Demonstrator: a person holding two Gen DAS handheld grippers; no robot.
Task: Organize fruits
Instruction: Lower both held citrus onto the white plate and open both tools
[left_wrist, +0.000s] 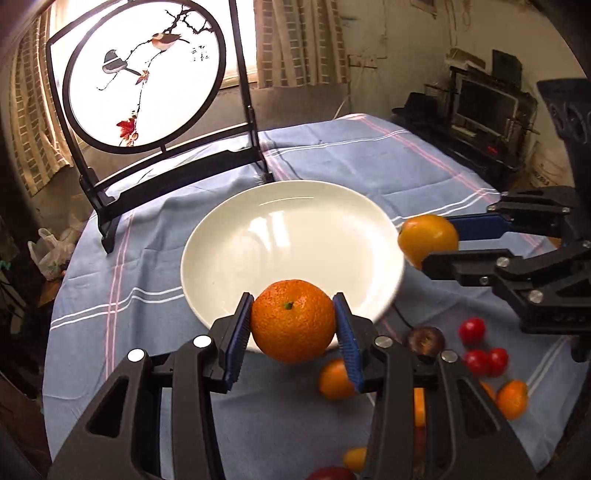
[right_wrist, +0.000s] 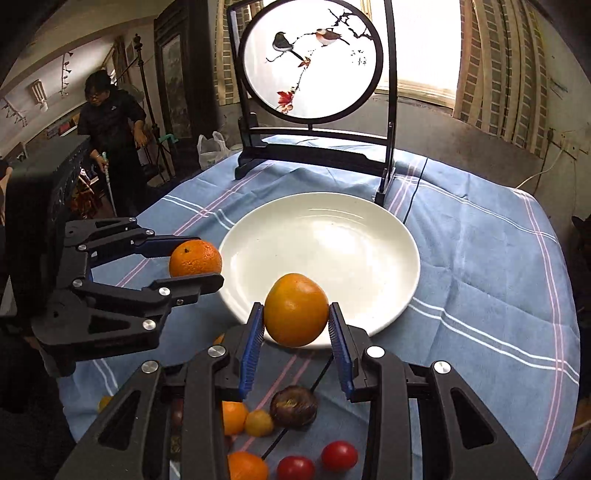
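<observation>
A white plate (left_wrist: 258, 229) lies empty on the blue tablecloth; it also shows in the right wrist view (right_wrist: 369, 236). My left gripper (left_wrist: 293, 325) is shut on a rough-skinned mandarin (left_wrist: 293, 319) held over the plate's near rim. It appears in the right wrist view (right_wrist: 199, 264) at the plate's left edge with the mandarin (right_wrist: 194, 257). My right gripper (right_wrist: 296, 314) is shut on a smooth orange fruit (right_wrist: 295, 308) above the plate's near rim. It shows in the left wrist view (left_wrist: 436, 240) at the plate's right edge with that fruit (left_wrist: 426, 234).
Loose fruit lies on the cloth in front of the plate: red cherry tomatoes (right_wrist: 339, 455), small oranges (right_wrist: 233, 417), a dark brown fruit (right_wrist: 293, 406). A round bird-painting screen on a black stand (right_wrist: 314, 59) stands behind the plate. A person (right_wrist: 110, 122) stands far left.
</observation>
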